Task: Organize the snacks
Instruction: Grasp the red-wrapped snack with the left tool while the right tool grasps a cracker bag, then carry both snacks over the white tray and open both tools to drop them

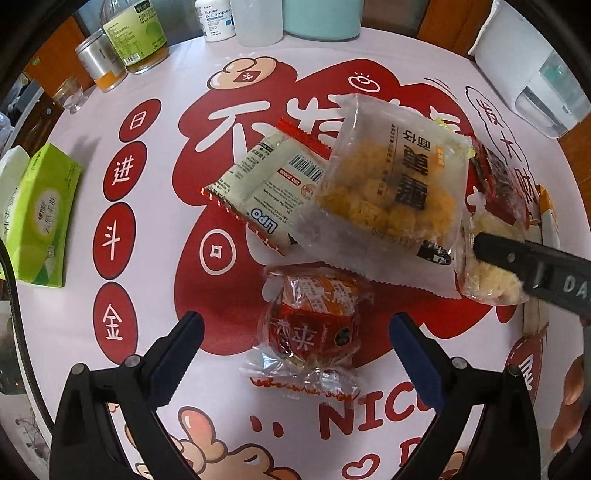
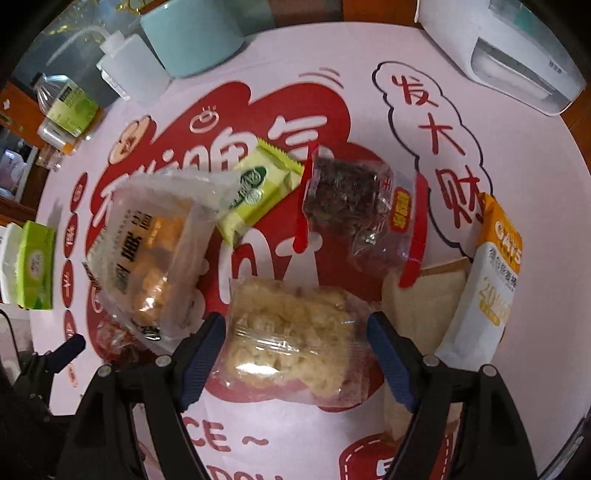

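In the left wrist view my left gripper (image 1: pixel 299 354) stands open and points down over a red-orange snack in clear wrap (image 1: pixel 314 328), which lies between the fingers untouched. My right gripper (image 2: pixel 297 356) is open astride a pale crumbly snack pack (image 2: pixel 291 336); its wrapper reaches close to both pads (image 2: pixel 205 354). A big clear bag of yellow puffs (image 1: pixel 388 184) leans on a Lipo biscuit pack (image 1: pixel 266 184). A green pack (image 2: pixel 255 192), a dark snack with red ends (image 2: pixel 347 195) and a white-orange oats pack (image 2: pixel 487 280) lie farther back and to the right.
The printed red-and-white table mat (image 1: pixel 155 258) carries everything. A green tissue pack (image 1: pixel 48 218) lies at the left. Bottles (image 1: pixel 136 33), a tin (image 1: pixel 99 62) and a teal container (image 1: pixel 321 18) line the far edge. A white appliance (image 1: pixel 532 85) stands far right; a beige box (image 2: pixel 424 295) lies under the oats pack.
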Available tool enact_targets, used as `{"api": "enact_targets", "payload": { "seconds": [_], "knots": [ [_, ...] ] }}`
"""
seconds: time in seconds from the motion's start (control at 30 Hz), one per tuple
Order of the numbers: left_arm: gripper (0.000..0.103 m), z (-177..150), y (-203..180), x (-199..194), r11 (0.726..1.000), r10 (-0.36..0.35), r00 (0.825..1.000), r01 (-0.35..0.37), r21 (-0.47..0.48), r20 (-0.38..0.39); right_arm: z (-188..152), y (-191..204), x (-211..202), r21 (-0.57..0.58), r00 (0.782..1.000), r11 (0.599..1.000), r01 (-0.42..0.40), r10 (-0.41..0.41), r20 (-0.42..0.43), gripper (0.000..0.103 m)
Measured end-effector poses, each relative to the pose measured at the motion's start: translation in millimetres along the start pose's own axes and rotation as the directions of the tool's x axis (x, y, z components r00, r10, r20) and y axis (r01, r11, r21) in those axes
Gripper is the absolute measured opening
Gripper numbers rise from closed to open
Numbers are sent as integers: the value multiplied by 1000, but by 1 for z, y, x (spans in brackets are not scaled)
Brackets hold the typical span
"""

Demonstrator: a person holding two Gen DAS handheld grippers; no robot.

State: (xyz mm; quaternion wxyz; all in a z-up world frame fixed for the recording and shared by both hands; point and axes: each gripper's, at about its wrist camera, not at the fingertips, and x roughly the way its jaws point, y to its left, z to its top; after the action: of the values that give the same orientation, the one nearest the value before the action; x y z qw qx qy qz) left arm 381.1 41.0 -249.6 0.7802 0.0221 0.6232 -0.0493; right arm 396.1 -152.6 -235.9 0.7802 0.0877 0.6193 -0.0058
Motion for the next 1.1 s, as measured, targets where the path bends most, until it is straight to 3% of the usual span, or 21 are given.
{"api": "enact_targets", "payload": {
  "seconds": [0.2, 0.3, 0.37, 0.43, 0.6, 0.77, 0.93, 1.1],
  "knots": [
    [96, 0, -1, 8, 1000, 2, 1000, -2, -6, 2, -3, 5, 5, -6, 1000, 1000, 12, -12, 4, 86],
    [84, 0, 0, 14, 1000, -9, 1000, 8, -17, -13, -3, 10, 8, -24, 1000, 1000, 18, -18, -4, 84],
    [73, -1, -2, 12, 1000, 14, 1000, -14, -8, 19, -5, 13, 8, -41, 999, 999, 35, -35, 3, 78],
    [50, -2, -5, 7, 1000, 7, 999, -8, 7, 40, -6, 15, 5, -53, 999, 998, 37, -36, 12, 73],
    [49, -7, -10, 0, 1000, -2, 999, 3, -9, 34, -16, 9, -2, -72, 1000, 997, -15, 15, -7, 68],
    [49, -20, -17, -24, 1000, -17, 999, 16, 13, 34, -32, 0, -30, -62, 997, 995, -75, 76, 27, 68],
    [49, -34, -34, -77, 996, -43, 996, 36, 78, 81, -50, -5, -78, -71, 986, 988, -135, 141, 84, 68],
    [49, -70, -40, -151, 988, -94, 984, 74, 134, 150, -92, -6, -151, -135, 964, 977, -166, 190, 186, 68]
  ]
}}
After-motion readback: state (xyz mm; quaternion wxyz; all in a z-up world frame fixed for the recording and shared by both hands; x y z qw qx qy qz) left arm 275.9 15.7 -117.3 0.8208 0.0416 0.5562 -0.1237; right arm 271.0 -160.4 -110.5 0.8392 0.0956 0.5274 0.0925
